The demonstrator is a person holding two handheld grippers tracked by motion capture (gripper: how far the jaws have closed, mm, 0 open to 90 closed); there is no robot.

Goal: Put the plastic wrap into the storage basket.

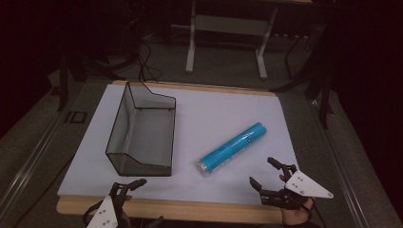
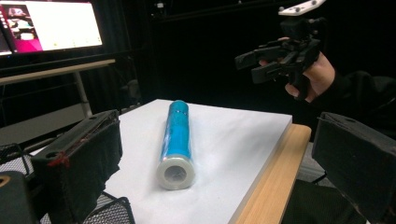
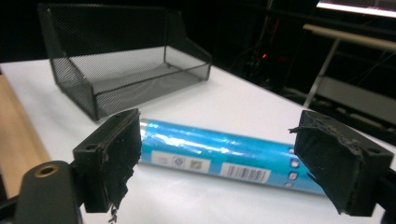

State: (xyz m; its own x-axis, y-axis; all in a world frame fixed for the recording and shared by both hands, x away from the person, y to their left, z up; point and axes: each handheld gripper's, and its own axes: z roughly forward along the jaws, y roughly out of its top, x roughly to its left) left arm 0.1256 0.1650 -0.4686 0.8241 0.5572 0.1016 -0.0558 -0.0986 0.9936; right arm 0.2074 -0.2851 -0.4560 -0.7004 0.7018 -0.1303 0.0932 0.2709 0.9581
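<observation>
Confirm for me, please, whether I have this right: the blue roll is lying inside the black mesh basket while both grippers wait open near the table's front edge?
Not quite. The blue roll lies on the white sheet beside the mesh basket, apart from it; the high view shows this. The left gripper and right gripper are indeed open near the front edge.

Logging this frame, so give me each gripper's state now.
Left gripper: open, holding nothing, at the table's near edge.
Right gripper: open, holding nothing, jaws spread toward the blue roll.
</observation>
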